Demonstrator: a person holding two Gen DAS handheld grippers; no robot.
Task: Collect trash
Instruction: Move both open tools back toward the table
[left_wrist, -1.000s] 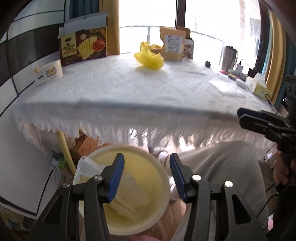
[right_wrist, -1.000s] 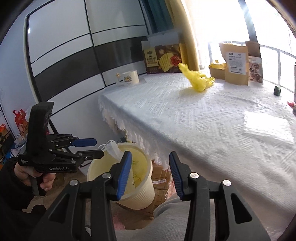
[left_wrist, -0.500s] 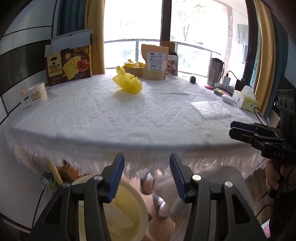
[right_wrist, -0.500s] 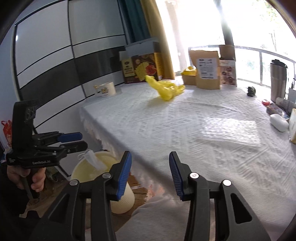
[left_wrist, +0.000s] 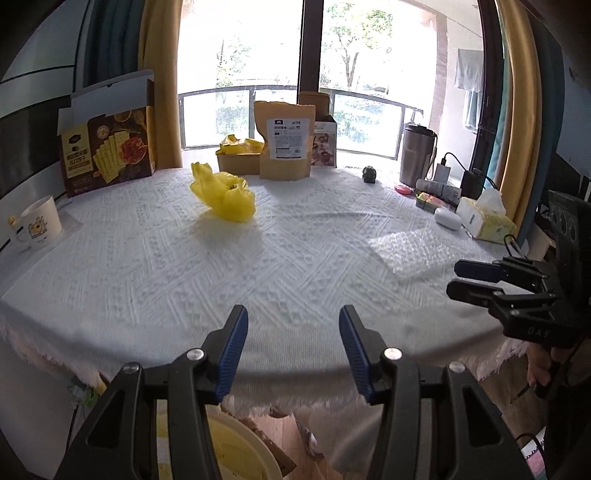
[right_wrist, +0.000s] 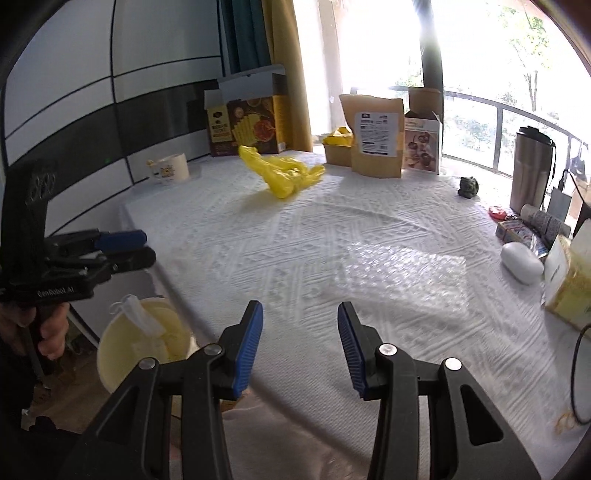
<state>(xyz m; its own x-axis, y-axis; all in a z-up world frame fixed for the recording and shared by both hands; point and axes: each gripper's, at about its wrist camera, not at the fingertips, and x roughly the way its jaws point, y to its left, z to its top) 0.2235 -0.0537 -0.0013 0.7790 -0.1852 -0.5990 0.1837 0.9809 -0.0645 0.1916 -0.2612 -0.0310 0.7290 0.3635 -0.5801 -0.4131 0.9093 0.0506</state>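
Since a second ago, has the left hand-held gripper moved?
Yes. The left hand-held gripper rose from over the yellow bin to above the table edge.

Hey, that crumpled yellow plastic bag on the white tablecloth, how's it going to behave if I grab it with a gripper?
The yellow plastic bag looks thin and crumpled, so it will probably be floppy and collapse between the fingers. It likely weighs very little and may slide on the tablecloth if pushed rather than pinched. Its loose tail would probably dangle once lifted.
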